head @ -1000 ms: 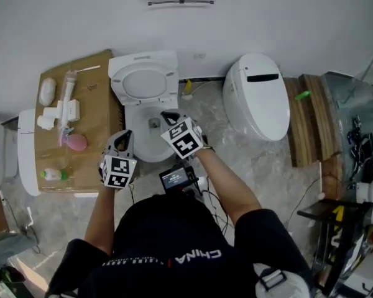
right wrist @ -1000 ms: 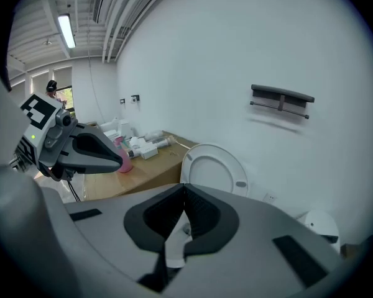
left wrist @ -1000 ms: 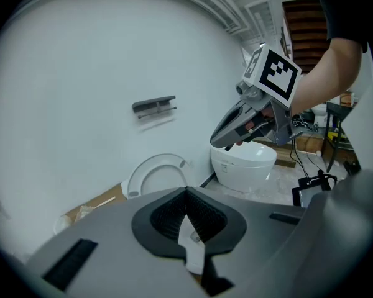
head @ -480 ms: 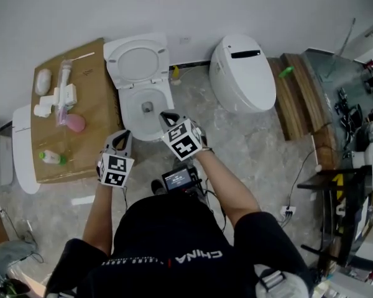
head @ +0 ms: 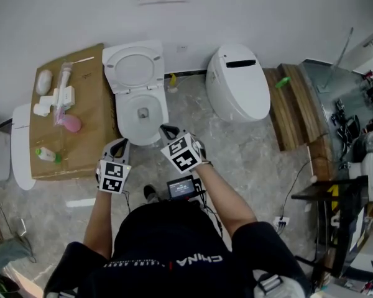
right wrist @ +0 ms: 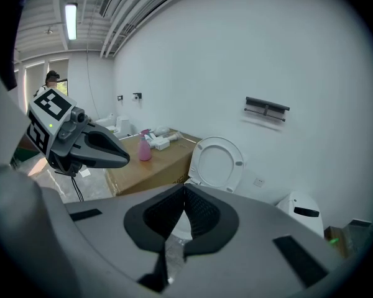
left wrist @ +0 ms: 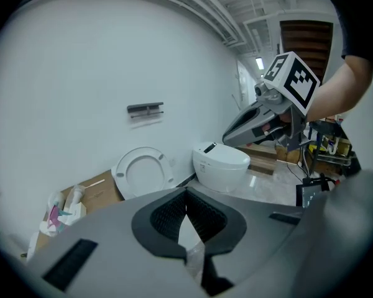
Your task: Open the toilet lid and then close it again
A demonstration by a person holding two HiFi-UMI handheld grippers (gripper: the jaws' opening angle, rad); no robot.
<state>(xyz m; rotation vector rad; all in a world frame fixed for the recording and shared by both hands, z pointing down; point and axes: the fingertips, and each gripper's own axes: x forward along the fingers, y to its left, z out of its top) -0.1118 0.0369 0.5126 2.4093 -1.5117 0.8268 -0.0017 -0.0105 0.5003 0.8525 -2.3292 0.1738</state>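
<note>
The toilet lid (head: pixel 135 67) stands raised against the wall. The left gripper (head: pixel 120 143) and right gripper (head: pixel 166 130) hover clenched and empty, near the bowl's front. Opening looks done; closing calls for reaching forward to tip the lid down.

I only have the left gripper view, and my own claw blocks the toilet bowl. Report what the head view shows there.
Observer: The toilet beside the cardboard box is open. Its lid stands raised and the bowl is uncovered.
Operator: Tell me where both claws are relative to it.
Observer: The left claw and the right claw are both at the bowl's front end, well short of the lid.
Operator: Give me the right claw's state.
Observer: In the right gripper view its jaws are together, with nothing between them.
</note>
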